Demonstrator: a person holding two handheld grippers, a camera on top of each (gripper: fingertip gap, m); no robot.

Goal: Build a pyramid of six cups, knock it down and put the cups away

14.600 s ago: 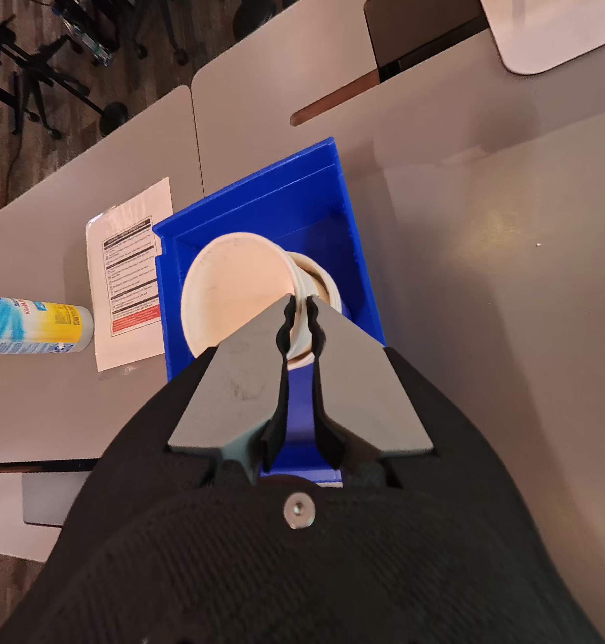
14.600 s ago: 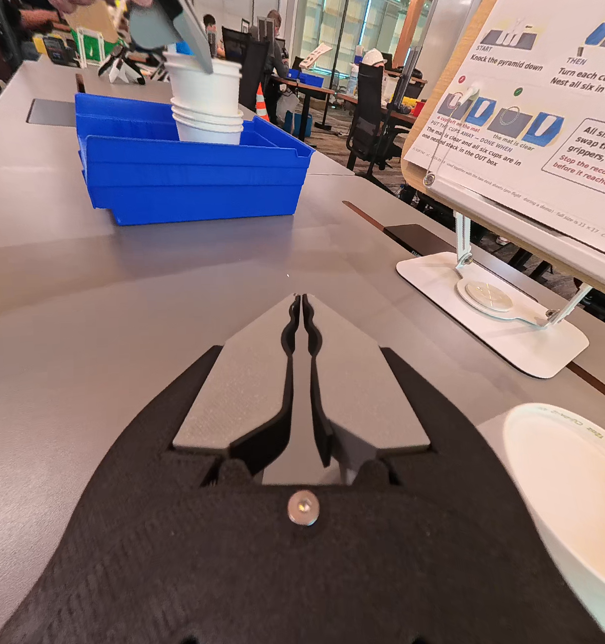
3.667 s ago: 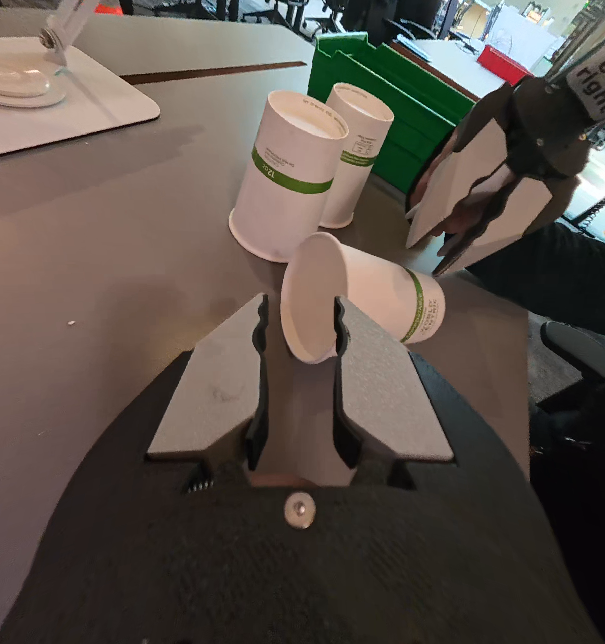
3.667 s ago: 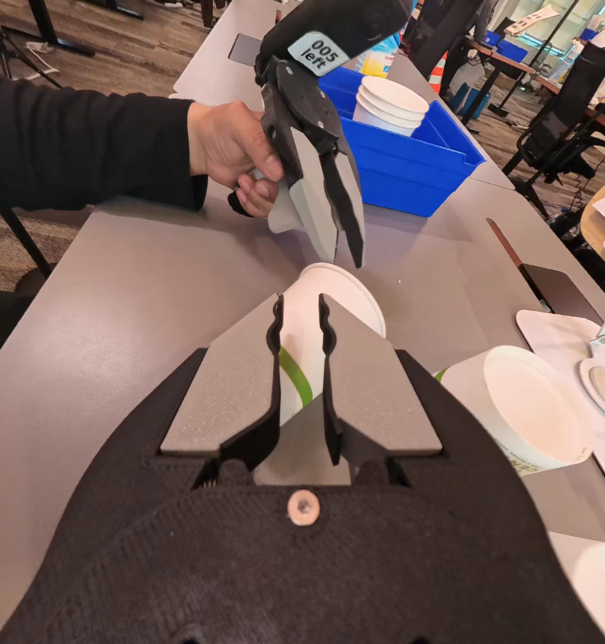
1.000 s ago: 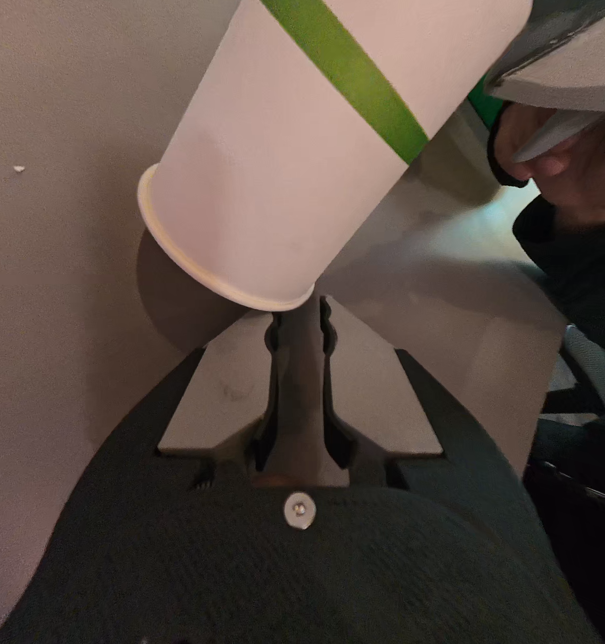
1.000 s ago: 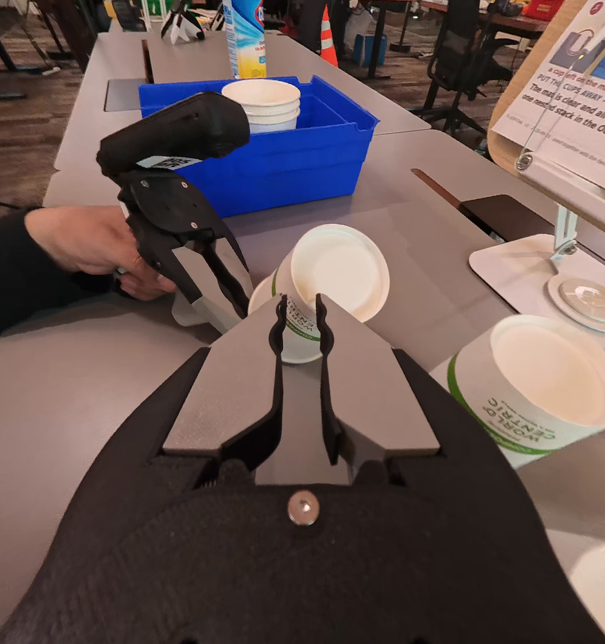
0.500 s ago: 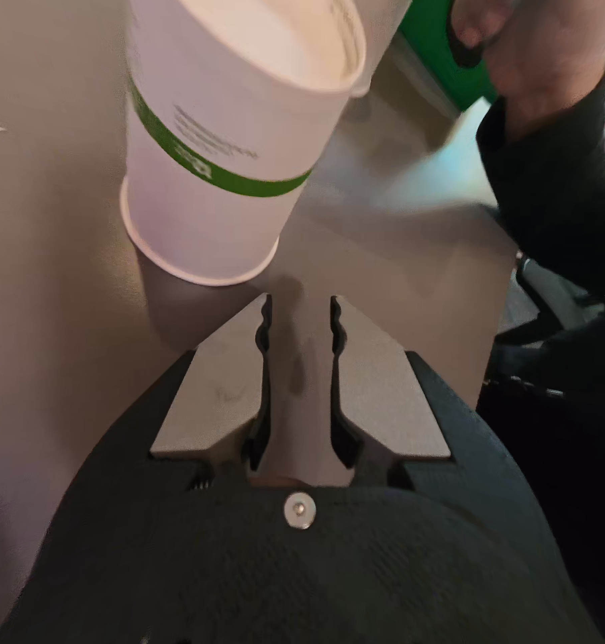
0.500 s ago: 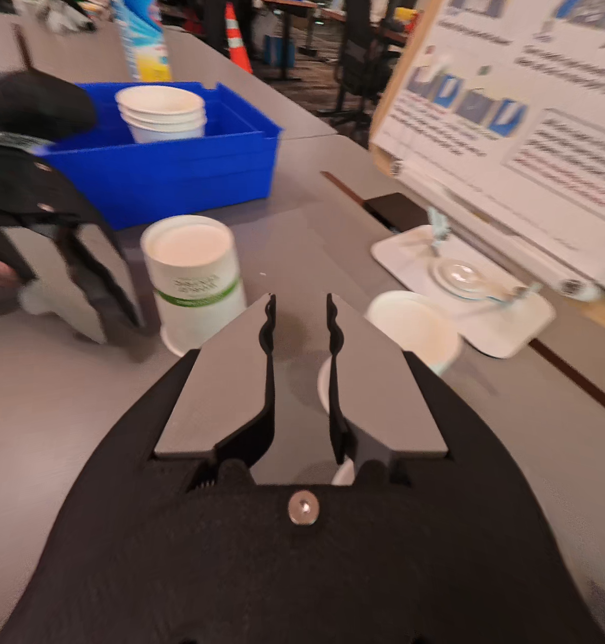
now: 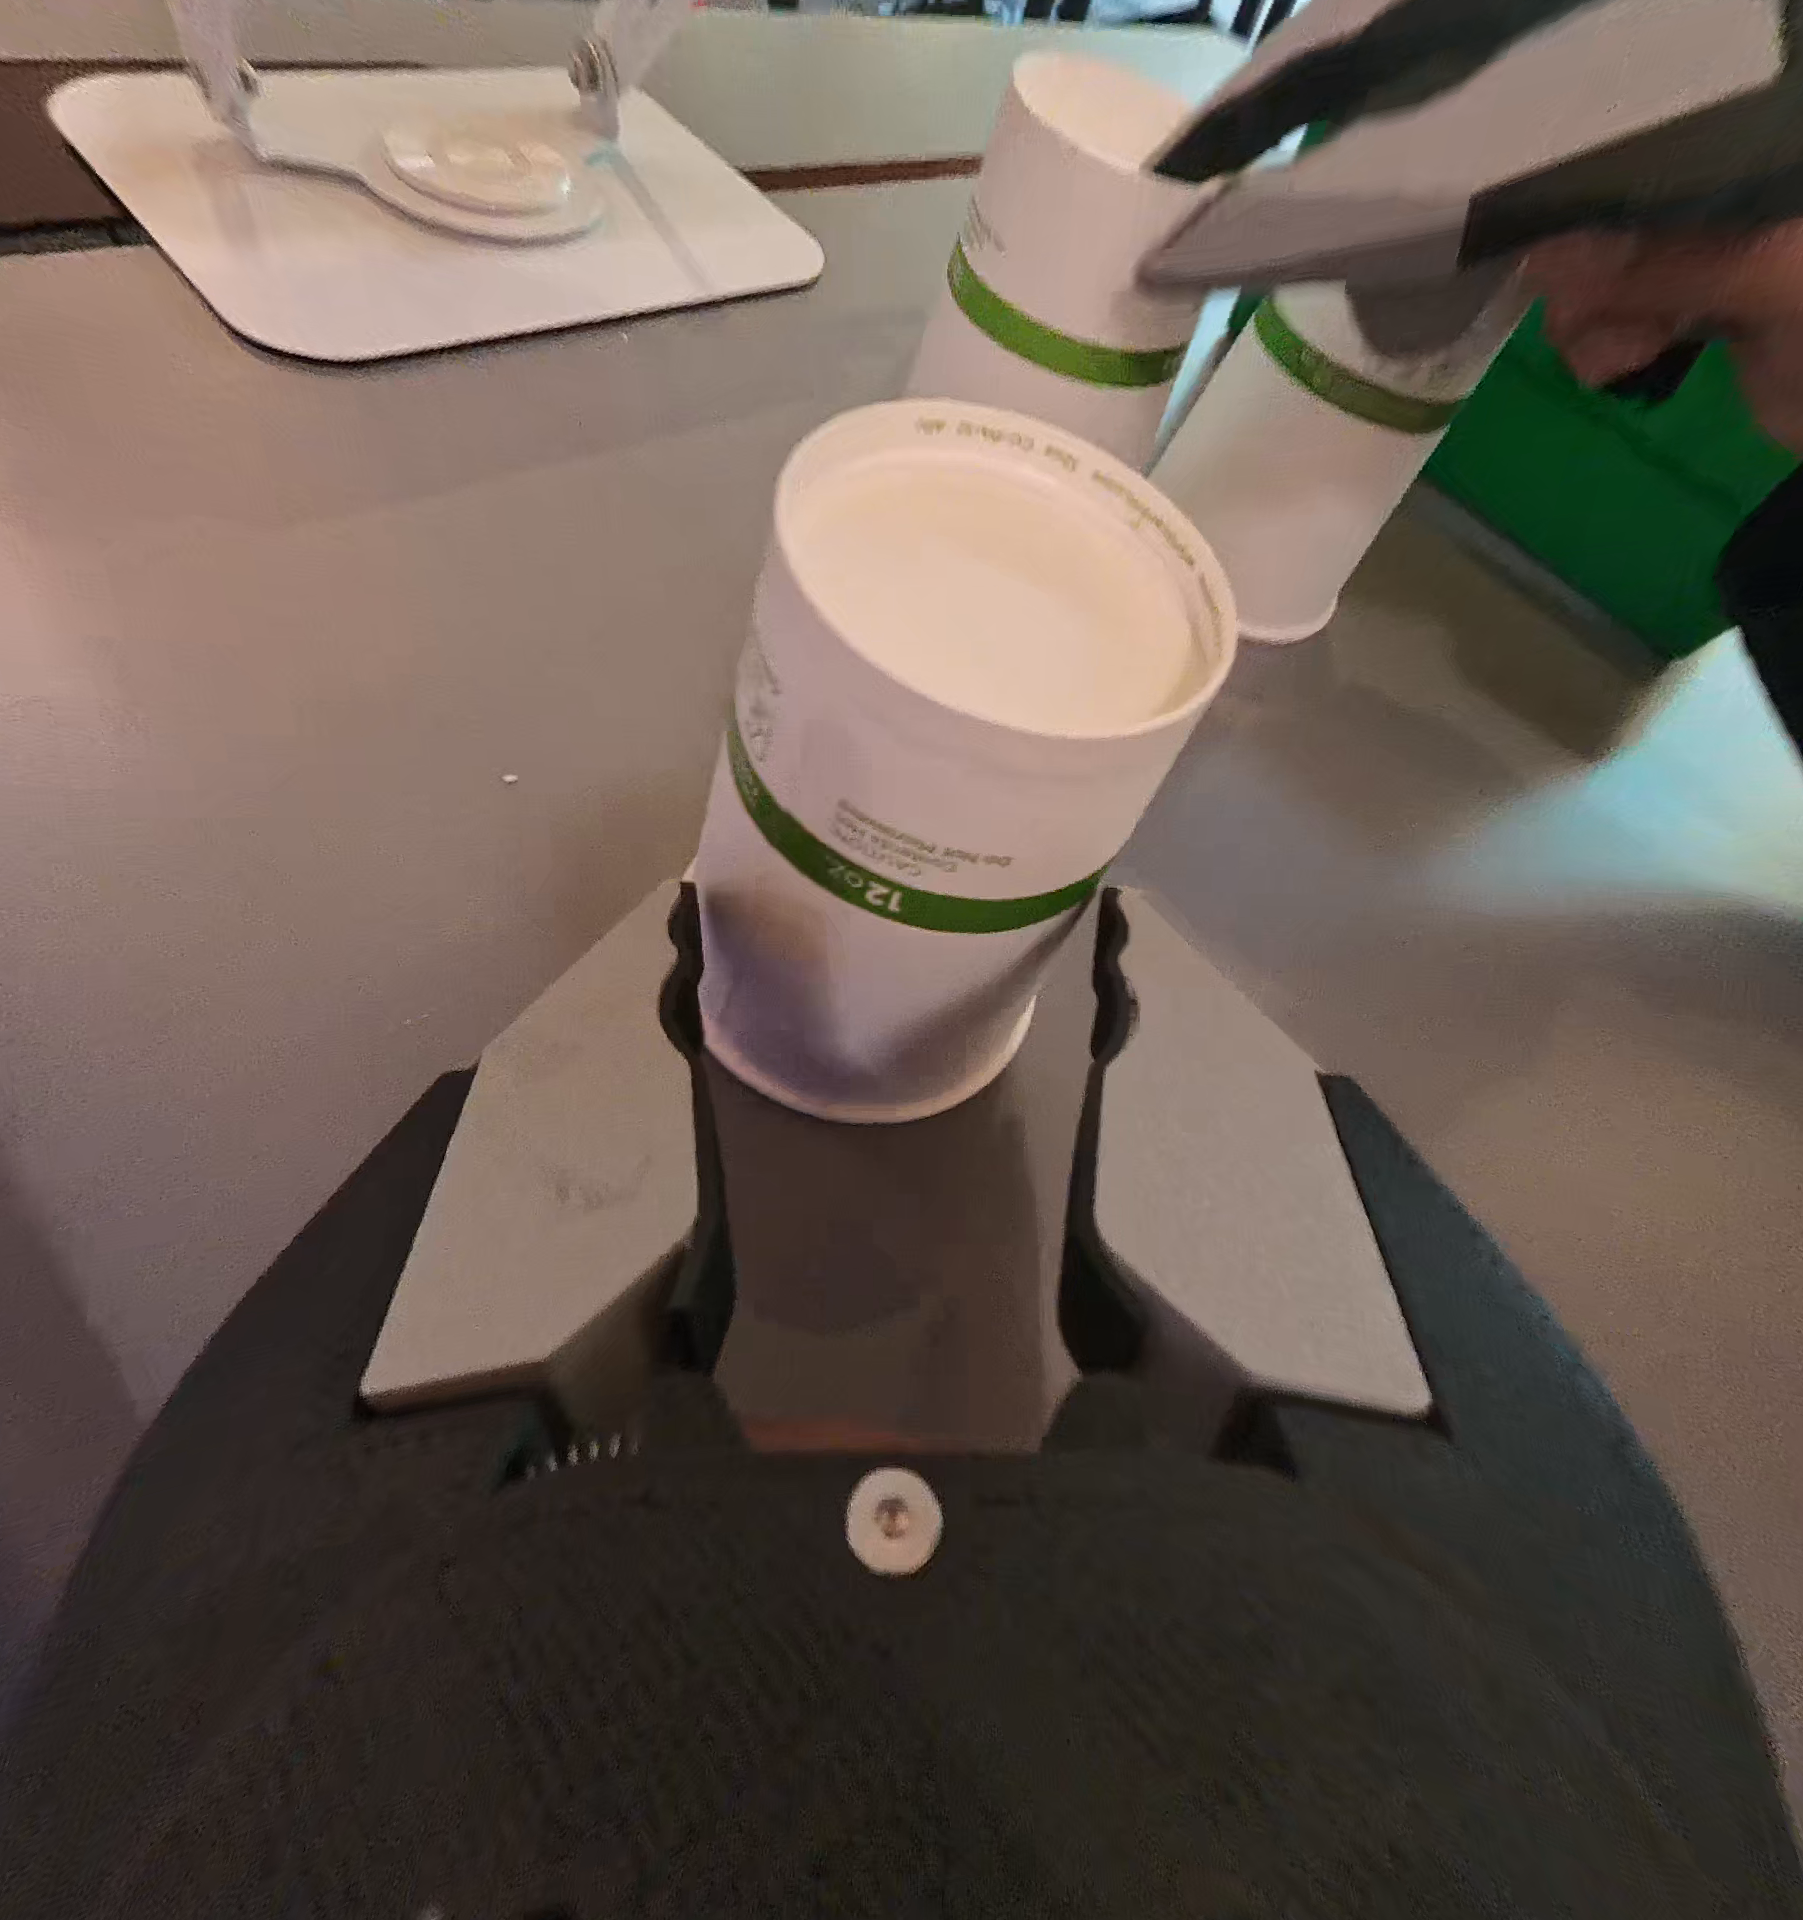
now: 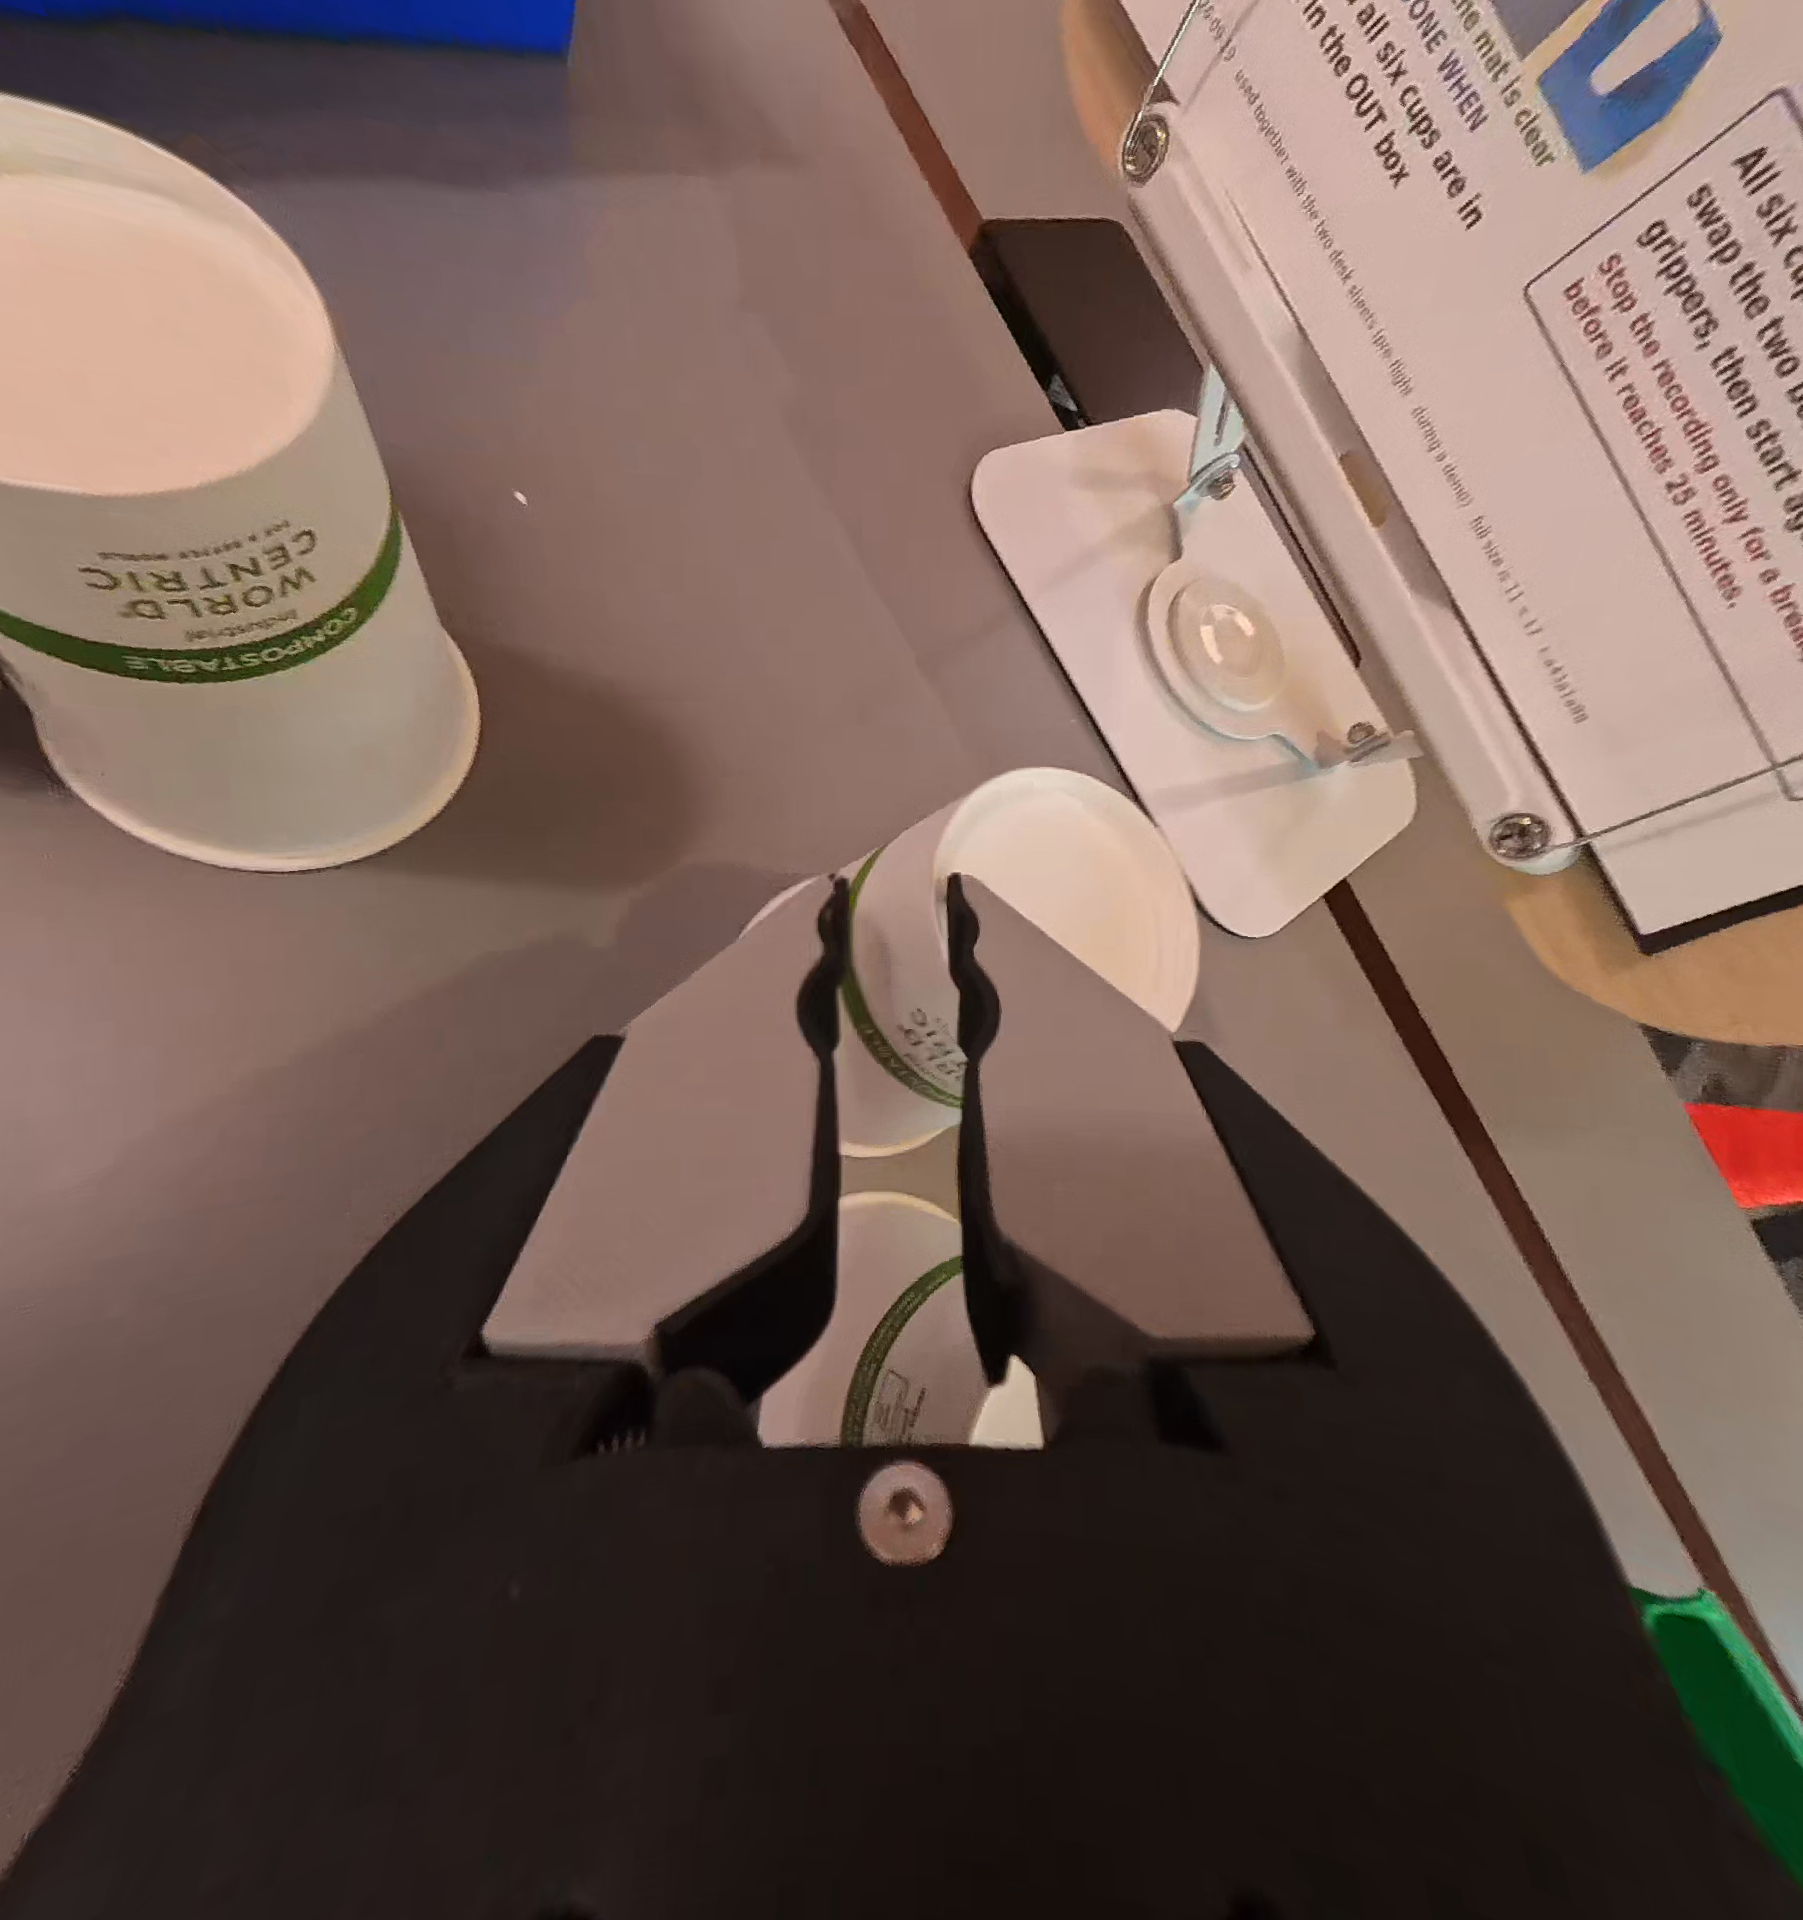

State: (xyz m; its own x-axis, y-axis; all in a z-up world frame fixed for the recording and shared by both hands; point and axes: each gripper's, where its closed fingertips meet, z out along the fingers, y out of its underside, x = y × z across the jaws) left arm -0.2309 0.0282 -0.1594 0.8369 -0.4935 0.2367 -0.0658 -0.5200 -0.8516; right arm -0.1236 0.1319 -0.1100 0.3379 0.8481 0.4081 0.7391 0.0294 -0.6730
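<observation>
Base row, by the look: three cups upside down on grey table [image 9: 305, 623], none stacked yet, so prob. early in build.

Left gripper [image 9: 892, 914] spread wide round nearest cup [image 9: 980, 623], low on its wall near the rim. Left finger at or v. near the wall, small gap on the other side, so not yet pinching.

Right gripper [image 10: 892, 883] narrowed to a slim slot, nothing betw. the fingers. Hovers over the other two cups [image 9: 1042, 260] [image 9: 1312, 457], which stand close together, near green box [image 9: 1603, 499].

Next, as a guess: squeeze gently (thin paper, dents easily), lift straight and set beside the pair, walls just touching, in one line. Otherwise no flat seat for the 2nd tier.

Writing: green band w/ white print round each cup, small green text above it, tiny print round the base rim. Printed instruction sheet [image 10: 1499, 364], black and red text, clipped to a stand on white base plate [image 9: 409, 270].
</observation>
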